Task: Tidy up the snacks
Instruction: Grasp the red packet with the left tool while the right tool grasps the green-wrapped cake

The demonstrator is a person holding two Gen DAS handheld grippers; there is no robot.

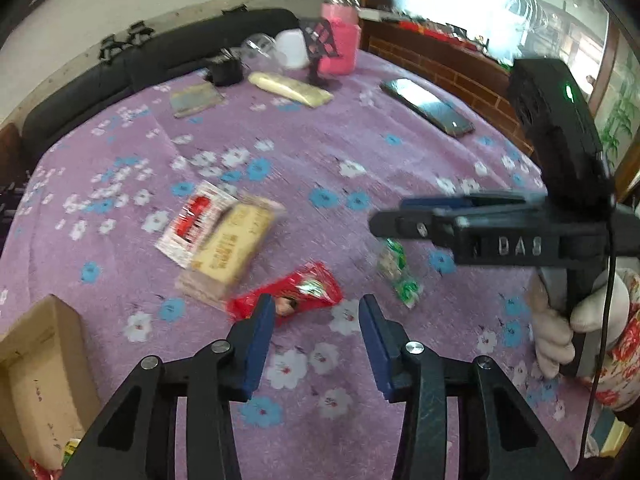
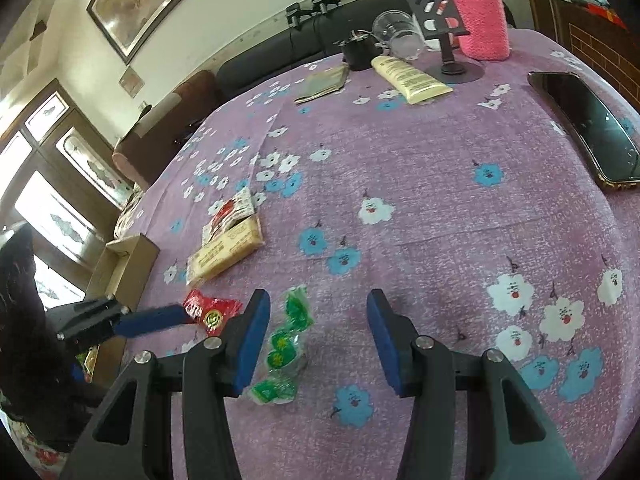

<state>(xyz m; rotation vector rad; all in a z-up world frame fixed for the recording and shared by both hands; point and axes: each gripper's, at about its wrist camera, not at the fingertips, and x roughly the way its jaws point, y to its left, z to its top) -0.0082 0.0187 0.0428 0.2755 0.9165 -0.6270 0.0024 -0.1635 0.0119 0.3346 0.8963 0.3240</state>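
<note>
Floral tablecloth (image 1: 304,152): red snack packet (image 1: 288,294) touching open left gripper (image 1: 316,316) fingertip.

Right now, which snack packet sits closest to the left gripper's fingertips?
The red packet: its near end lies right by the open left gripper. The green-and-clear packet lies off to the right; the tan bar and red-white sachet lie farther back.

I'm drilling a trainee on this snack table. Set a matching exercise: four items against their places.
Items:
1. red foil snack packet
2. green-and-clear candy wrapper
3. black smartphone
4. brown cardboard box

Places:
A. at the cloth's left edge
B. by the right gripper's left finger
C. far right on the cloth
D. just ahead of the left gripper

Pairs: 1-D, 2-B, 3-C, 4-A
</note>
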